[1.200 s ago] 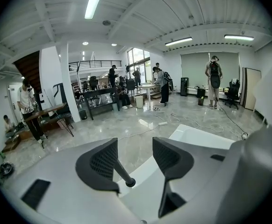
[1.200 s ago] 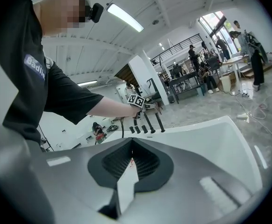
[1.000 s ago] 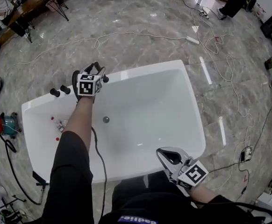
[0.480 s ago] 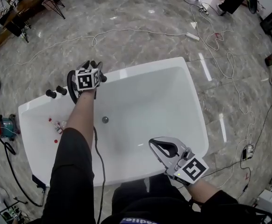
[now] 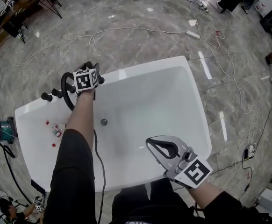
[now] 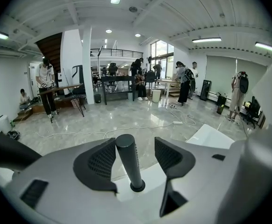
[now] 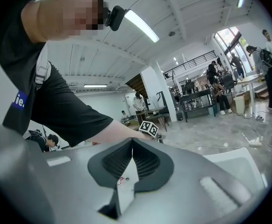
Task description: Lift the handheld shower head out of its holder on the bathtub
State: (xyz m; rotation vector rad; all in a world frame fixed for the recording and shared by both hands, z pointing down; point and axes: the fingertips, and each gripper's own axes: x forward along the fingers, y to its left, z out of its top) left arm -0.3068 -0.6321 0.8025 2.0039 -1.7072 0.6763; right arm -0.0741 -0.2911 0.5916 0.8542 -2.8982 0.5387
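lowered left hand-held gripper [image 5: 90, 66], opened wide astride the shower head handle [image 6: 128, 162], not pinching yet; ready to clamp and lift. right hand-held gripper [image 7: 132, 146] closed, empty.

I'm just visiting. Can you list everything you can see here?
bathtub: one, white, on the marble floor
shower head: one, dark grey, upright on the bathtub's rim
hose: one, black, looped beside the rim
knobs: two, black, on the rim
small bottles: a few, white and red, inside the bathtub
cables: several, white, across the floor
left gripper: one, grey, fingers open either side of the shower head
right gripper: one, grey, fingers shut, empty, above the bathtub's near edge
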